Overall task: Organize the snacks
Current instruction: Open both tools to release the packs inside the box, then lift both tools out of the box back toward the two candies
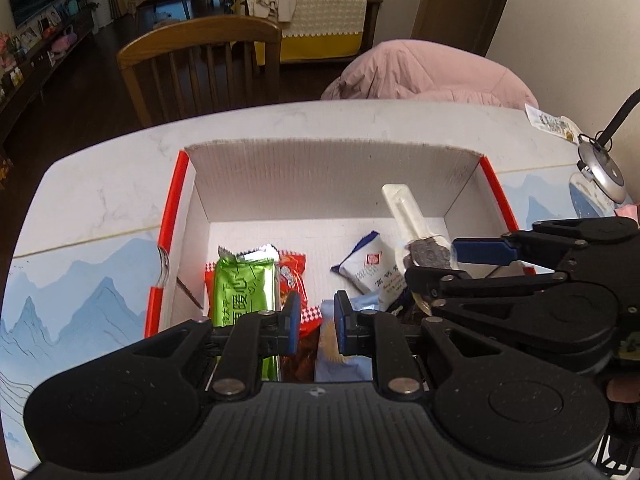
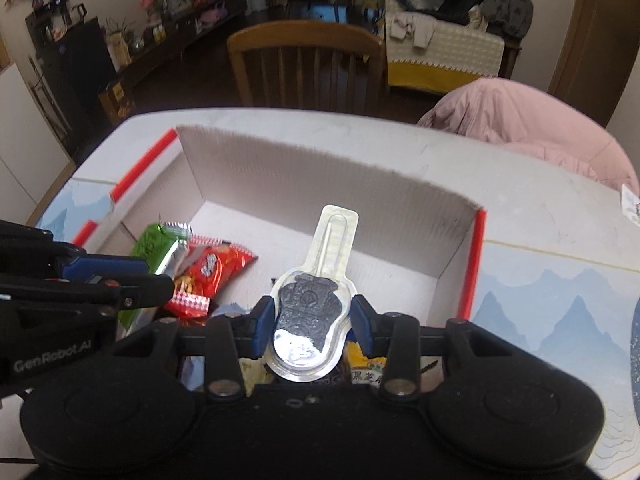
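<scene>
1. Across the middle of the white table (image 1: 100,184), a cardboard box (image 1: 332,168) with red side edges is sitting open, its tall far wall standing upright.
2. On the box floor at the near left, a green packet (image 1: 244,292) is lying over a red packet (image 2: 208,272); a white-and-blue sachet (image 1: 362,266) is resting near the middle, and a pale blue packet (image 1: 344,356) is lying at the near edge.
3. Over the near right part of the box, the right gripper (image 2: 312,320) is pinching a clear-wrapped dark lollipop (image 2: 308,308) by its head, jaws partly closed on the wrapper, the stick pointing toward the far wall.
4. Above the near packets, the left gripper (image 1: 318,318) is hanging with its jaws drawn as close as they go and nothing between the pads.
5. Only the right view is showing a yellow packet (image 2: 366,364) beneath its jaws; only the left view is showing the sachet and a lamp head (image 1: 602,170) at the far right.
6. Toward the far half, the box floor is lying bare; a wooden chair (image 1: 200,64) is standing beyond the table's far edge.
</scene>
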`<state>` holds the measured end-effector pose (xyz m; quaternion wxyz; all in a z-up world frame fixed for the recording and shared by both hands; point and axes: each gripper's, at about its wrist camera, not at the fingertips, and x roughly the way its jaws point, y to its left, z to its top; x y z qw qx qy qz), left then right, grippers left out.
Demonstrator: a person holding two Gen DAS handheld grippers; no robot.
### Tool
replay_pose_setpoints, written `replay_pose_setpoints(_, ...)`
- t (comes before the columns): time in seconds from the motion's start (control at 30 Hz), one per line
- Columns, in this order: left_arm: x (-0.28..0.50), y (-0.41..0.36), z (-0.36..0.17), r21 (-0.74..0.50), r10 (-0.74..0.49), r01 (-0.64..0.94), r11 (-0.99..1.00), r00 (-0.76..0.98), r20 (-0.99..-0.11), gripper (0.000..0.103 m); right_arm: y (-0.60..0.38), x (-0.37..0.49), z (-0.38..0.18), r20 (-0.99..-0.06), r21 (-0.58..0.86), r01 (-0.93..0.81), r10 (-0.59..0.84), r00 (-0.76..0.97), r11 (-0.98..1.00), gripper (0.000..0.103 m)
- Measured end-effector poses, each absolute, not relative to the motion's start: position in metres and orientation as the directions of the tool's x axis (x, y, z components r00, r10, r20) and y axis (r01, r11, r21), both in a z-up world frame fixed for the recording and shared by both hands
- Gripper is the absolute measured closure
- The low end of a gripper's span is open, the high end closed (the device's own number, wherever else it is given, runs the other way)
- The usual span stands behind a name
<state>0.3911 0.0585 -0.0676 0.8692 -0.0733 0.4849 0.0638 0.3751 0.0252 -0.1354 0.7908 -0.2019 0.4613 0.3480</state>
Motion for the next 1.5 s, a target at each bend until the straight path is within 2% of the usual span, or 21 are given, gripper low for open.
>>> replay_pose_setpoints(0.03, 0.391, 0.059, -0.069, -0.064, 0.042, -0.184, 0.981, 0.518, -0.855, 0.086, 0.026, 0.376, -0.138, -0.875, 0.002, -0.738, 0.358, 0.325, 0.675, 0.065)
replay_pose_setpoints(0.13, 0.388, 0.06, -0.071, -0.06, 0.04, -0.179, 0.982, 0.51, -0.859, 0.086, 0.029, 0.379, -0.147, -0.895, 0.001, -0.736, 0.329, 0.301, 0.676, 0.079)
replay_pose_setpoints(0.33, 0.38, 0.064, -0.07, -0.079, 0.026, -0.185, 0.979, 0.506, -0.862, 0.086, 0.025, 0.378, -0.146, -0.898, -0.002, -0.729, 0.32, 0.303, 0.684, 0.07)
replay_pose_setpoints(0.9, 0.337, 0.066, -0.034, -0.1, 0.014, -0.167, 0.981, 0.572, -0.82, 0.086, -0.008, 0.326, -0.08, -0.829, 0.051, -0.719, 0.431, 0.356, 0.693, 0.062)
replay_pose_setpoints(1.33, 0.279, 0.06, 0.001, -0.1, -0.012, -0.101, 0.99, 0.644, -0.765, 0.086, -0.036, 0.262, -0.038, -0.748, 0.076, -0.705, 0.508, 0.427, 0.705, 0.04)
replay_pose_setpoints(1.5, 0.257, 0.058, 0.008, -0.112, -0.038, -0.072, 0.991, 0.657, -0.753, 0.086, -0.041, 0.235, -0.034, -0.73, 0.072, -0.704, 0.518, 0.445, 0.706, 0.039)
